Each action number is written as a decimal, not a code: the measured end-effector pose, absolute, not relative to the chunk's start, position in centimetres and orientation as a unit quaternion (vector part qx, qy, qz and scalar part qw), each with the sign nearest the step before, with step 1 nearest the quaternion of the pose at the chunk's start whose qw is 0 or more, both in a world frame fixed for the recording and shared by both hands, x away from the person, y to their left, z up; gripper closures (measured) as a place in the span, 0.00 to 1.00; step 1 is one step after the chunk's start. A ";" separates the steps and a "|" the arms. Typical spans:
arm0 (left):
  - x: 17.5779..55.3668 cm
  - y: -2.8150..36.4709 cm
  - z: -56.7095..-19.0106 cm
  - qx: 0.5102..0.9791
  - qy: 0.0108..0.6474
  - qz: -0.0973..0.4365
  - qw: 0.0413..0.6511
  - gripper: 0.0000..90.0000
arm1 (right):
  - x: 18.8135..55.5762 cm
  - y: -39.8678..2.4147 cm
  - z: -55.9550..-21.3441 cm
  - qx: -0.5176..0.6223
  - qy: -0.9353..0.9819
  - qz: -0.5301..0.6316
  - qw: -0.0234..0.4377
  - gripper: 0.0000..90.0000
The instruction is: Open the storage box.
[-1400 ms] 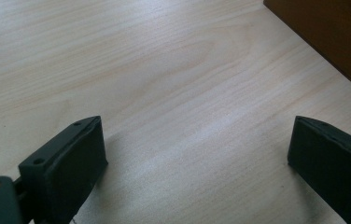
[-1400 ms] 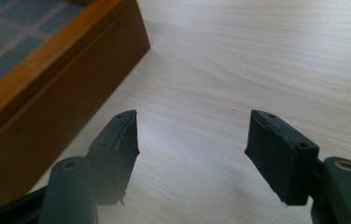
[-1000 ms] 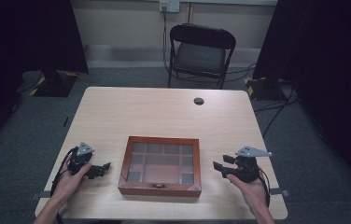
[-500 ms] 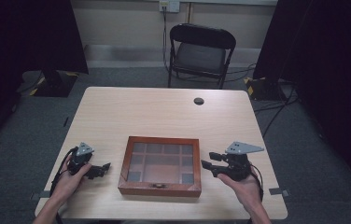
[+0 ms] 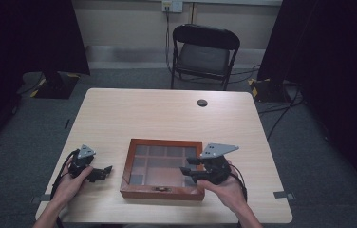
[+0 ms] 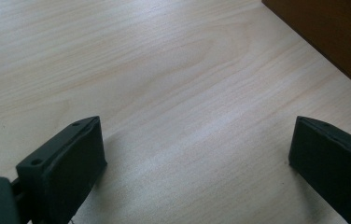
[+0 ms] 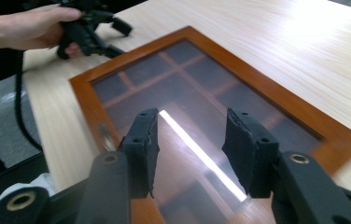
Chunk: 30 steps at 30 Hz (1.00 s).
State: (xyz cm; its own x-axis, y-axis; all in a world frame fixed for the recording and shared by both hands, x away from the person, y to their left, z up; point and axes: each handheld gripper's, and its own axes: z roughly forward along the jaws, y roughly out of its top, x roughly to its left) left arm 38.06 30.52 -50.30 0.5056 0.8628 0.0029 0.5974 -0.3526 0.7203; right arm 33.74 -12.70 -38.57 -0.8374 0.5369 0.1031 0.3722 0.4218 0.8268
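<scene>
The fingers (image 7: 145, 140) of the right gripper (image 5: 196, 172) stand partly open with nothing between them, hovering over the near right part of the flat reddish-brown wooden box with a glass-paned lid (image 5: 163, 142). In the right gripper view the glass (image 7: 197, 107) lies directly beneath and ahead of the fingers, with the box's inner dividers showing through it and its near frame edge, carrying a small metal catch (image 7: 104, 133), just off to their left.

A second ago this gripper sat out over the pale wooden bench (image 5: 167, 111), beside the box's right edge; since then it has swung inward and now overlaps the lid. That suggests the work in hand is the box itself, most likely getting at the front catch or lifting the lid, and the approach is still under way, as no contact is visible.

The right hand (image 5: 224, 187) comes in from the near edge, wrist angled so the gripper points leftward and slightly down across the box. The left gripper (image 5: 100, 172) has not moved: its fingers (image 6: 66, 163) are spread wide and empty, low over bare bench, with a corner of the box's side wall (image 6: 337, 37) ahead and to their right, a little apart. The left hand (image 5: 72, 178) rests low near the bench.
</scene>
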 end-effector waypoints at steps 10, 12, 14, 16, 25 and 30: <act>38.1 30.5 -50.3 0.797 0.459 0.196 0.341 0.03 | 33.7 -9.9 -39.7 0.240 0.856 0.455 0.054 0.67; 38.1 30.5 -50.3 0.799 0.457 0.196 0.339 0.03 | 33.7 -9.5 -39.9 0.233 0.859 0.453 0.049 0.67; 38.1 30.5 -50.3 0.798 0.457 0.196 0.339 0.03 | 33.6 -8.9 -40.1 0.224 0.862 0.453 0.044 0.69; 38.1 30.5 -50.3 0.799 0.457 0.196 0.339 0.03 | 33.6 -8.3 -40.4 0.218 0.865 0.451 0.038 0.70; 38.1 30.5 -50.3 0.798 0.457 0.196 0.339 0.03 | 33.1 -6.5 -41.8 0.193 0.880 0.434 0.016 0.77; 38.1 30.5 -50.3 0.798 0.457 0.196 0.339 0.03 | 33.0 -6.0 -42.3 0.186 0.885 0.427 0.011 0.78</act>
State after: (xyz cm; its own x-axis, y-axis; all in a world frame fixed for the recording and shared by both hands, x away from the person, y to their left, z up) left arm 38.06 30.52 -50.30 0.5052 0.8630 0.0027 0.5974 -0.3519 0.7207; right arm 33.01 -5.97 -42.29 -0.9305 0.3384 0.1403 0.3205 0.5663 0.7594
